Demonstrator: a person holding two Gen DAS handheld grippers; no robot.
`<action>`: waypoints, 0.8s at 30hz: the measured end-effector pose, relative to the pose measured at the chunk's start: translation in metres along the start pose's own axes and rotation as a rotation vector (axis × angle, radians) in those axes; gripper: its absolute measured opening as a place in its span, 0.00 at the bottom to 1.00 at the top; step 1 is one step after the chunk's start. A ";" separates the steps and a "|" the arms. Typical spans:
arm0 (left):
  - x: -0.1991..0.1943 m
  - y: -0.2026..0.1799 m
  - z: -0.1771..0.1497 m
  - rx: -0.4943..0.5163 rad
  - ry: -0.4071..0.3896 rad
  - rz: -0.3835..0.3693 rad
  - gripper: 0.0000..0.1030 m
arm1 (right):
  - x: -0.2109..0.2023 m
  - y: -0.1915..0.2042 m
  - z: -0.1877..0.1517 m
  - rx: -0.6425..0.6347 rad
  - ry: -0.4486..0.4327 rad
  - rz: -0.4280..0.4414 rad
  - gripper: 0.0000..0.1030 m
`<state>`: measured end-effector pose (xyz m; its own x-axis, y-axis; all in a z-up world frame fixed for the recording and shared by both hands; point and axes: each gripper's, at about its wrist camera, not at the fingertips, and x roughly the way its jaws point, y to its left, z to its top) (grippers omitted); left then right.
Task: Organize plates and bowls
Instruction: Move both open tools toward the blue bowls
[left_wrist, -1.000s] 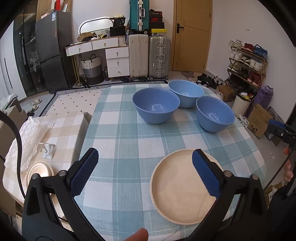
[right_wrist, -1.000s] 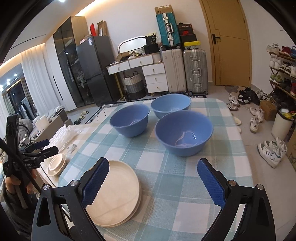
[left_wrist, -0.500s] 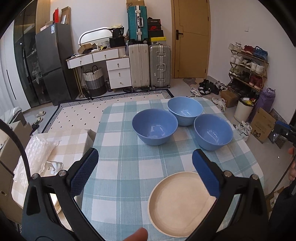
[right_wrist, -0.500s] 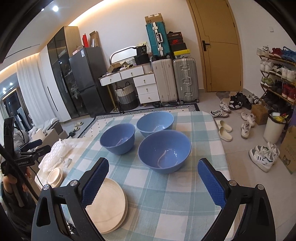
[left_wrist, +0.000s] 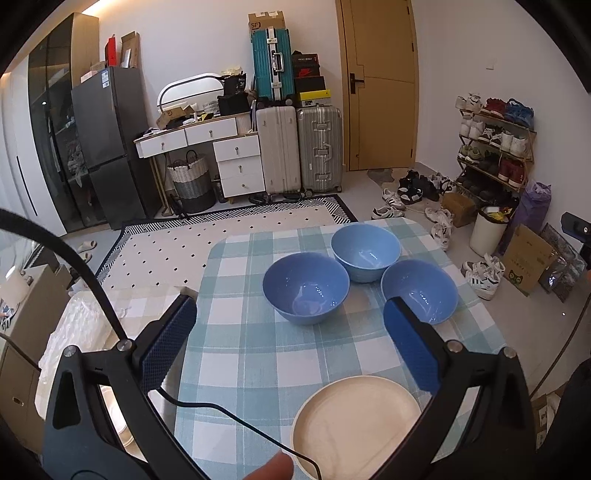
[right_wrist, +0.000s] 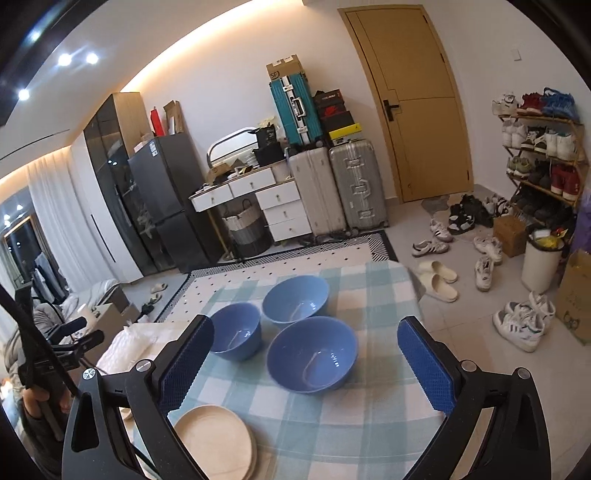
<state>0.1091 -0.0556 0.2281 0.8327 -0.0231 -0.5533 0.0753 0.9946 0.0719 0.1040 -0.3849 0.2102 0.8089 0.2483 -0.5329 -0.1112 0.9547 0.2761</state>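
Note:
Three blue bowls stand close together on the checked tablecloth: left bowl (left_wrist: 306, 287) (right_wrist: 236, 330), far bowl (left_wrist: 365, 252) (right_wrist: 295, 300), right bowl (left_wrist: 419, 290) (right_wrist: 312, 352). A stack of cream plates (left_wrist: 356, 424) (right_wrist: 216, 439) lies at the near edge of the table. My left gripper (left_wrist: 288, 339) is open and empty, held high above the table's near side. My right gripper (right_wrist: 306, 363) is open and empty, held high, with the right bowl showing between its jaws.
The table (left_wrist: 236, 354) has a low beige side table (left_wrist: 122, 295) with white wrap to its left. A thin black cable (left_wrist: 229, 410) crosses the near tablecloth. Suitcases, drawers, a fridge, a door and a shoe rack stand beyond.
Both grippers have risen and pulled back from the table, so bowls and plates look smaller and lower. Both stay open. Nothing on the table moved.

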 end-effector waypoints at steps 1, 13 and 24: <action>0.000 -0.003 0.001 0.001 0.000 -0.001 0.98 | 0.000 -0.001 0.001 -0.007 0.004 -0.010 0.98; 0.047 -0.004 -0.017 -0.030 0.061 -0.014 0.98 | 0.031 -0.004 -0.032 -0.064 0.056 -0.037 0.99; 0.104 0.025 -0.035 -0.077 0.108 0.002 0.98 | 0.091 0.002 -0.054 -0.075 0.132 -0.025 0.99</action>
<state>0.1781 -0.0297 0.1431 0.7688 -0.0139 -0.6393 0.0281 0.9995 0.0119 0.1463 -0.3519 0.1186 0.7297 0.2388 -0.6407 -0.1385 0.9692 0.2034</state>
